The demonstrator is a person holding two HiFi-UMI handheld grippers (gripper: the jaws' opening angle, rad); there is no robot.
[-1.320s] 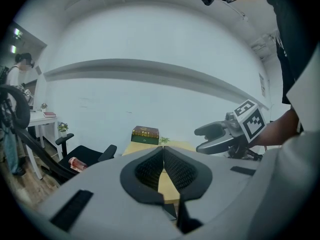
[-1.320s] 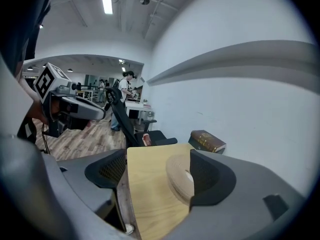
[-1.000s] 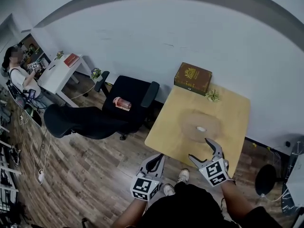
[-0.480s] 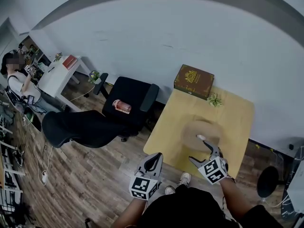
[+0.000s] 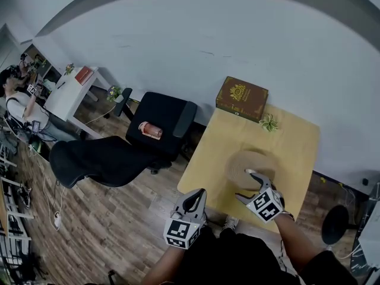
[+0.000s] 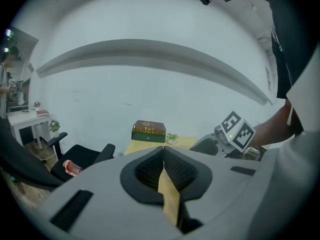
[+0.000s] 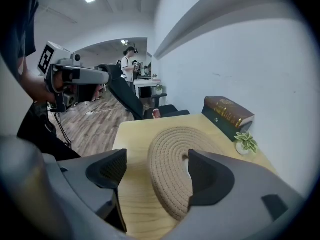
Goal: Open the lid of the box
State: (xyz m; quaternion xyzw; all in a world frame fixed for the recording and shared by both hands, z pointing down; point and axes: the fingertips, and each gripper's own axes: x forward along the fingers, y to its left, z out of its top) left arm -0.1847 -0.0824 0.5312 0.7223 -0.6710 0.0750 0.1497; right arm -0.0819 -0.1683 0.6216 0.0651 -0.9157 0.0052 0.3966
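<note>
The box (image 5: 241, 98) is a dark brown, book-shaped case with gold print, lid down, at the far left corner of the wooden table (image 5: 208, 159). It also shows as the box (image 6: 148, 131) and the box (image 7: 230, 114). A round woven mat (image 5: 252, 166) lies mid-table. My right gripper (image 5: 244, 186) is open, its jaws straddling the near edge of the woven mat (image 7: 172, 159) without touching it. My left gripper (image 5: 193, 203) hangs off the table's near left corner with its pads together and nothing in them.
A small potted plant (image 5: 269, 122) stands just right of the box. Left of the table are a black office chair (image 5: 160, 120) with a red can (image 5: 149, 130) on its seat, and a reclined black chair (image 5: 101, 159). A person (image 5: 15, 100) stands by a white desk (image 5: 74, 88) far left.
My right gripper has dropped and moved forward, so its fingers now overlap the woven mat's near edge. My left gripper has drifted slightly toward the table corner.
</note>
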